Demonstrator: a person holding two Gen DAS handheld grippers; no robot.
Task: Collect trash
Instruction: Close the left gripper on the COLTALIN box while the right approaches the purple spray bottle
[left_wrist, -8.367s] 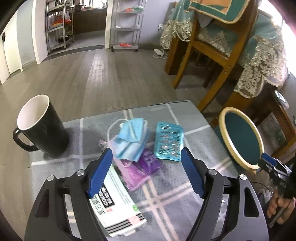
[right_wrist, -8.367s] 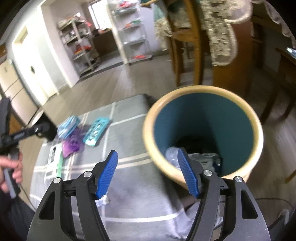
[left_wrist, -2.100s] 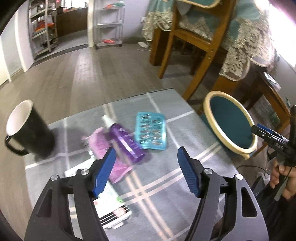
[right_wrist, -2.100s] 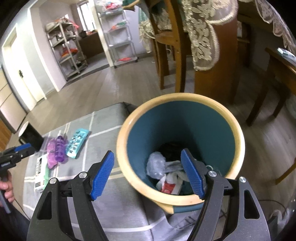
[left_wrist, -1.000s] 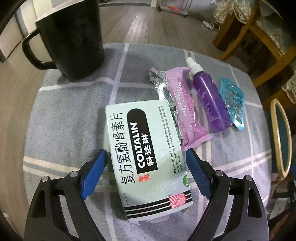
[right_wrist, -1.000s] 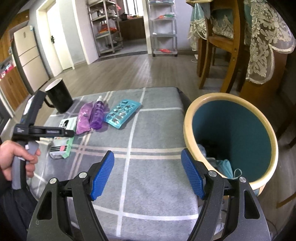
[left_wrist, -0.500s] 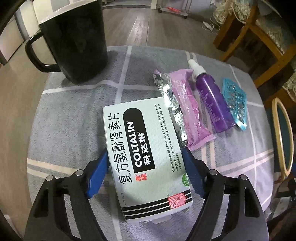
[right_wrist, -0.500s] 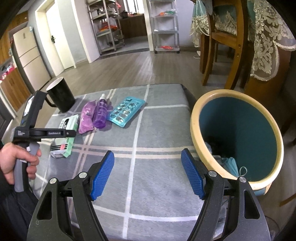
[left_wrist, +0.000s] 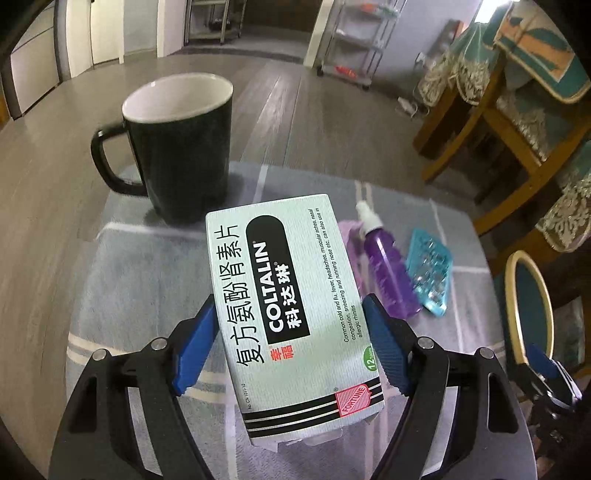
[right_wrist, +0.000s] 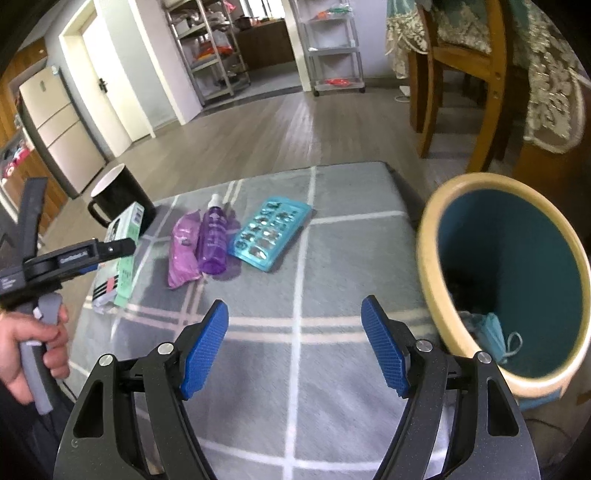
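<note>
My left gripper (left_wrist: 290, 341) is shut on a pale green Coltalin medicine box (left_wrist: 291, 306) and holds it tilted above the grey checked cloth (left_wrist: 147, 280); it also shows in the right wrist view (right_wrist: 122, 254). A purple spray bottle (right_wrist: 212, 240), a pink foil pouch (right_wrist: 183, 247) and a teal blister pack (right_wrist: 269, 230) lie on the cloth. My right gripper (right_wrist: 295, 347) is open and empty above the cloth's near part. The teal bin with a cream rim (right_wrist: 517, 280) stands at the right with a blue mask (right_wrist: 491, 332) inside.
A black mug (left_wrist: 177, 147) stands at the cloth's far left corner. Wooden chairs (right_wrist: 461, 70) and a lace-draped table are behind the bin. Metal shelves stand at the far wall.
My left gripper has closed on the medicine box and lifted it off the cloth. My right gripper has drifted slightly toward the bin and stays open.
</note>
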